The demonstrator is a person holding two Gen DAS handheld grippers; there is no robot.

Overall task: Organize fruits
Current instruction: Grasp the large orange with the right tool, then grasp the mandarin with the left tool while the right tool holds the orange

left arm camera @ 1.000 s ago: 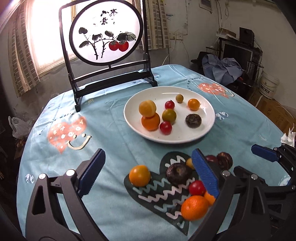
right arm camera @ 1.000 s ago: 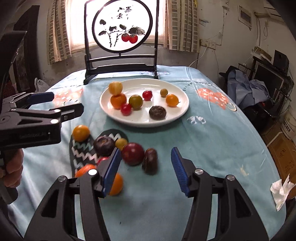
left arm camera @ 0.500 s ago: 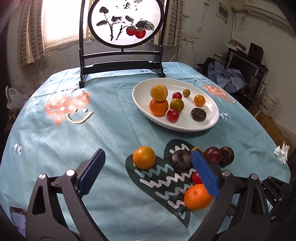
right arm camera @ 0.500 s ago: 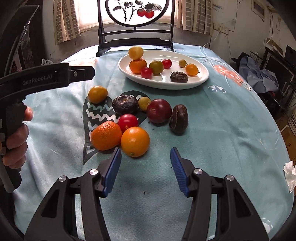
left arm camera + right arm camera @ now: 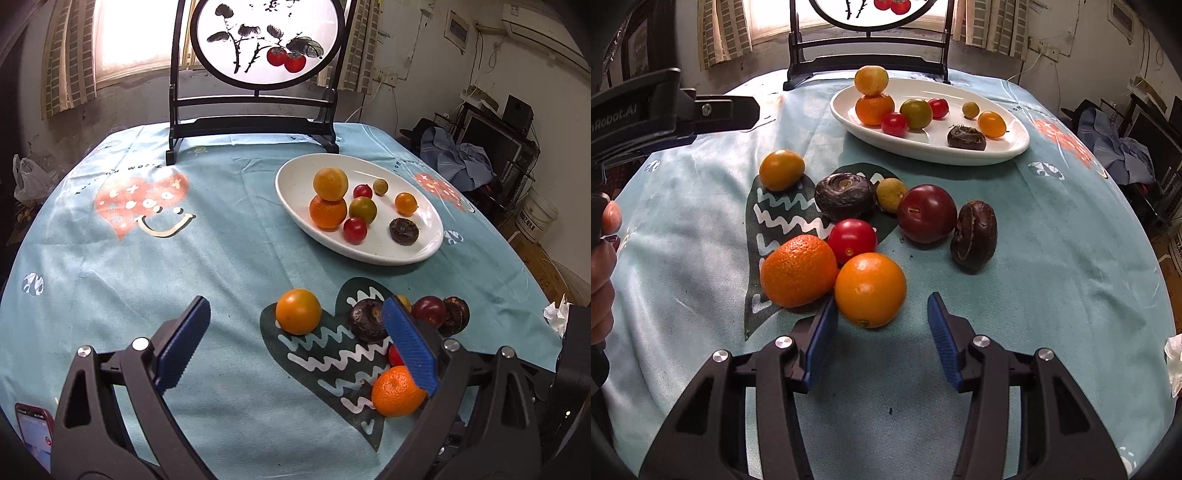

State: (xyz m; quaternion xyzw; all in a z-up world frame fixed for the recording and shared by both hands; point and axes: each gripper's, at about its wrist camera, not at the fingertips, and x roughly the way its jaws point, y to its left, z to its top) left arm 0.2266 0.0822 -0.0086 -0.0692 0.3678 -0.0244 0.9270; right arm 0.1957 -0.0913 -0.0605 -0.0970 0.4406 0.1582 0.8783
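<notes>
A white oval plate at the back holds several small fruits. Loose fruits lie on the teal cloth in front of it: a smooth orange, a mandarin, a red tomato, a plum and two dark wrinkled fruits. My right gripper points down at the smooth orange. Its jaws are closing, the orange's near side sits just between the tips, and the pads do not press on it. My left gripper hovers wide open, with nothing between its fingers, before a yellow-orange fruit.
A black stand with a round painted screen stands behind the plate. A phone lies at the near left edge. A crumpled tissue lies at the right edge. A person's hand grips the left tool.
My right gripper has sunk toward the loose fruits, and the smooth orange now sits at its tips; its jaws have narrowed a little. The left gripper has rolled and shifted, still open.
</notes>
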